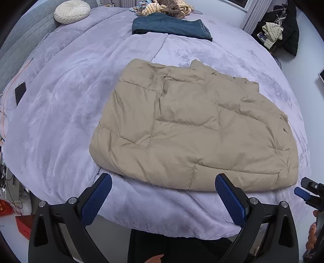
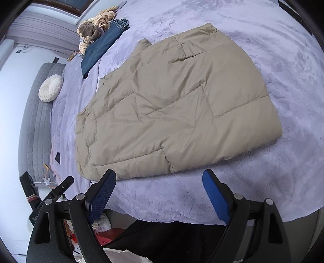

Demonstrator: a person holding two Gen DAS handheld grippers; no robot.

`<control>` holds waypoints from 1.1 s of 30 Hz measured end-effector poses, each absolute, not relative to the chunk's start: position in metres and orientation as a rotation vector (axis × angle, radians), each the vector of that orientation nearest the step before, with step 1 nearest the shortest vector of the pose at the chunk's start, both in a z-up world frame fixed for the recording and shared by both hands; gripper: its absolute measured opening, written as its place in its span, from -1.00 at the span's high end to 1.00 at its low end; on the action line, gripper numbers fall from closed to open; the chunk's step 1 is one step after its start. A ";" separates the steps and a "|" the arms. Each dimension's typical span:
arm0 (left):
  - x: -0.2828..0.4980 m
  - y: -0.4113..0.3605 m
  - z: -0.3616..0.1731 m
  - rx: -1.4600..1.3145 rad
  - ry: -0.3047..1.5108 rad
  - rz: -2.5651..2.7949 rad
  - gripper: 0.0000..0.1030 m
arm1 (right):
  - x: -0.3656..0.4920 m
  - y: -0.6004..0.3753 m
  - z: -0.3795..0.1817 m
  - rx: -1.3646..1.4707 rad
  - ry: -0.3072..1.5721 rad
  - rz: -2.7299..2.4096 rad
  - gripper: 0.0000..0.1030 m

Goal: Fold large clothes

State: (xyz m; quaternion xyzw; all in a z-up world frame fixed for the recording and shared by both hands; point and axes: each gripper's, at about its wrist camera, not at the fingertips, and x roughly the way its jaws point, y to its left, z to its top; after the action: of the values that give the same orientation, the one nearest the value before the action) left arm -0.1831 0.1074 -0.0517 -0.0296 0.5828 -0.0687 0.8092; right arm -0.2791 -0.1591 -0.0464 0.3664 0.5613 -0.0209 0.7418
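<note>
Progress is looking well advanced: the beige padded jacket (image 1: pixel 188 129) is lying on the lilac bed (image 1: pixel 60 121) as a compact, roughly rectangular bundle, with its sleeves apparently tucked in, since none is showing at the sides. Its near edge is sitting close to the near edge of the bed, and in the right wrist view the jacket (image 2: pixel 174 105) is showing a rounded fold along its right side. A collar or flap is sticking up a little at the far end, and the top layers are looking slightly uneven there, so some tidying may still be waiting.

The left tool (image 1: pixel 164 194) is hovering just short of the jacket's near hem, its blue pads spread wide and gripping nothing. The right tool (image 2: pixel 160 192) is likewise hanging over the near strip of the bed, wide apart and empty, close to the hem but not touching it.

Judging by this, the lengthwise folds are probably done, and what is remaining is likely one more fold across, bringing the near hem toward the collar, or simply moving the bundle aside. Farther up the bed, folded blue jeans (image 1: pixel 172 28) are lying beside a heap of striped cloth (image 1: pixel 164 8), well apart from the jacket, and a round cream cushion (image 1: pixel 71 11) is resting by the headboard.
</note>
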 end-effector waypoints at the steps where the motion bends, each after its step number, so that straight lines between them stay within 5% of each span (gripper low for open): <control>1: -0.182 0.107 -0.051 -0.060 1.246 -0.150 -0.98 | -0.279 -0.158 -0.045 0.796 1.228 -0.048 -0.73; 33: -0.075 0.176 -0.108 -0.027 1.378 -0.269 -0.98 | -0.182 -0.067 -0.086 0.693 1.337 -0.277 -0.76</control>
State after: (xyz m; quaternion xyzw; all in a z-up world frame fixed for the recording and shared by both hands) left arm -0.0752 0.1758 -0.1083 -0.0124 0.6339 -0.1239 0.7634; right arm -0.1817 -0.0668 -0.0860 0.3135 0.6050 -0.1251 0.7211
